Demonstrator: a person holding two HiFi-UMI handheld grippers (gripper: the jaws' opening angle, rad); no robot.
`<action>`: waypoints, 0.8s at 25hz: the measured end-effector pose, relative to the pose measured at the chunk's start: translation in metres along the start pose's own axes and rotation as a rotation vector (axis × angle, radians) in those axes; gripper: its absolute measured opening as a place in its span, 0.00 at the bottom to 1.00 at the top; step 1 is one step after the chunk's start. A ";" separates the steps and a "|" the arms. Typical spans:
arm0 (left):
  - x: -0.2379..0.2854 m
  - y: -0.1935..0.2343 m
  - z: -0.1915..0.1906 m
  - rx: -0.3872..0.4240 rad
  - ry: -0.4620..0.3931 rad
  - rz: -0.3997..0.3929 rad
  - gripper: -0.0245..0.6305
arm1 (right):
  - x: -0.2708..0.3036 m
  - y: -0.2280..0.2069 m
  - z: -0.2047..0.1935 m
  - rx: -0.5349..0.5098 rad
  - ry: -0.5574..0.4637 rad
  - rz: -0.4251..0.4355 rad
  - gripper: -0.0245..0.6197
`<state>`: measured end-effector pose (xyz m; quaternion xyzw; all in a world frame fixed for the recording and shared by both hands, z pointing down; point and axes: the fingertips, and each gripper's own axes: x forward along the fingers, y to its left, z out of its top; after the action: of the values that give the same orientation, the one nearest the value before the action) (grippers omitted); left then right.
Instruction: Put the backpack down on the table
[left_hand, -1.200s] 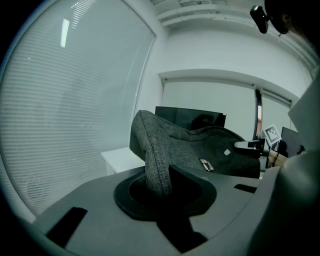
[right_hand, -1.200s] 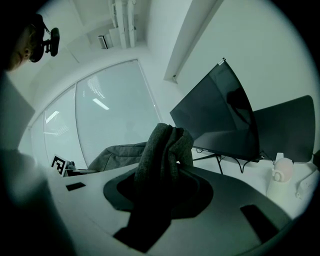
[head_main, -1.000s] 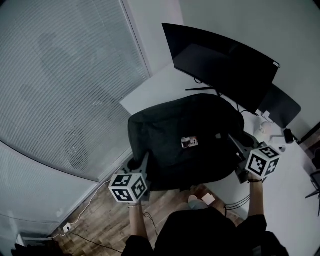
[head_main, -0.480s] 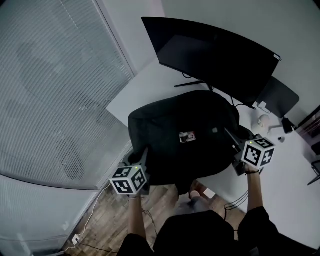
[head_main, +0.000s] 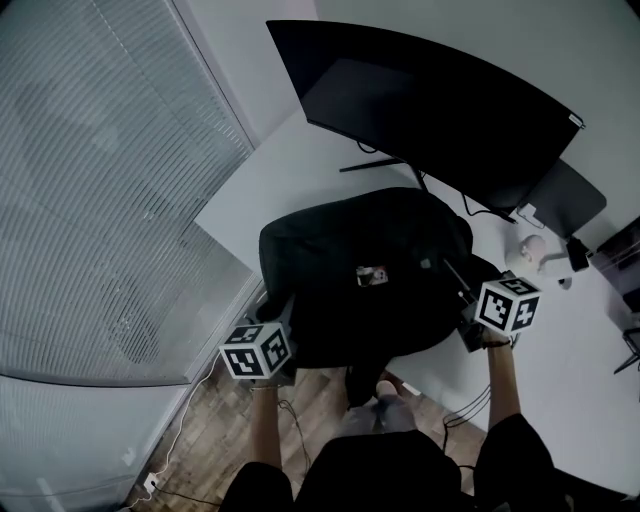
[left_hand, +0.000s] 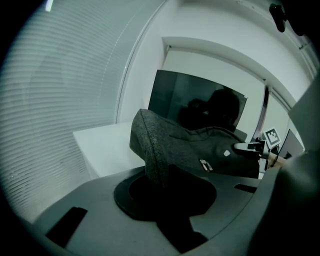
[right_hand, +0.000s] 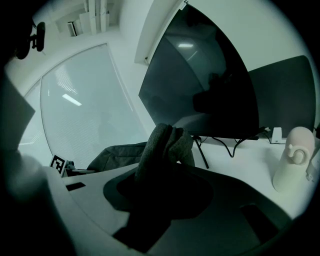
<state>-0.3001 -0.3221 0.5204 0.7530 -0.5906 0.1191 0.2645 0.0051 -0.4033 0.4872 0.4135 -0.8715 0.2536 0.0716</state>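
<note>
Two grips hold the backpack (head_main: 330, 250), one at each side. The left hand-held gripper (head_main: 287, 315) has its jaws closed on a fold of the grey fabric at the bag's left end; in the left gripper view (left_hand: 165, 195) that fold rises straight out of the gap between the jaws and widens into the body of the bag (left_hand: 200, 145). The right hand-held gripper (head_main: 465, 300) is clamped the same way on a bunched, rolled piece of fabric at the bag's right end, and the right gripper view (right_hand: 160, 195) shows the roll standing up between its jaws.

From the head view the backpack lies spread over the near left corner of the white table (head_main: 290, 190), with its near side hanging out past the table's front edge above the wooden floor (head_main: 210, 430). Whether its underside already touches the table top I cannot tell. A small pale label (head_main: 372, 275) sits on the middle of the bag's upper face.

Behind the bag, along the table's far edge, stands a wide curved monitor (head_main: 430, 110) on a thin black stand, and a second dark screen (head_main: 565, 200) stands just beside it toward the far right corner. A white bottle (head_main: 533, 247) stands near that screen, apart from the bag, with dark cables (head_main: 480, 212) lying between the monitor stand and the bottle. Closed blinds (head_main: 100, 200) cover the window beyond the table's left edge.
</note>
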 end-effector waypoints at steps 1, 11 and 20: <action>0.005 0.001 0.000 0.000 0.006 -0.005 0.16 | 0.002 -0.003 -0.001 0.005 0.002 -0.006 0.22; 0.042 0.009 -0.005 0.000 0.079 -0.045 0.16 | 0.017 -0.033 -0.019 0.068 0.048 -0.058 0.22; 0.058 0.016 -0.015 -0.022 0.138 -0.051 0.17 | 0.024 -0.050 -0.036 0.066 0.110 -0.117 0.23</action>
<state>-0.2974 -0.3646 0.5651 0.7549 -0.5529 0.1577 0.3157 0.0248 -0.4282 0.5455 0.4512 -0.8318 0.2999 0.1206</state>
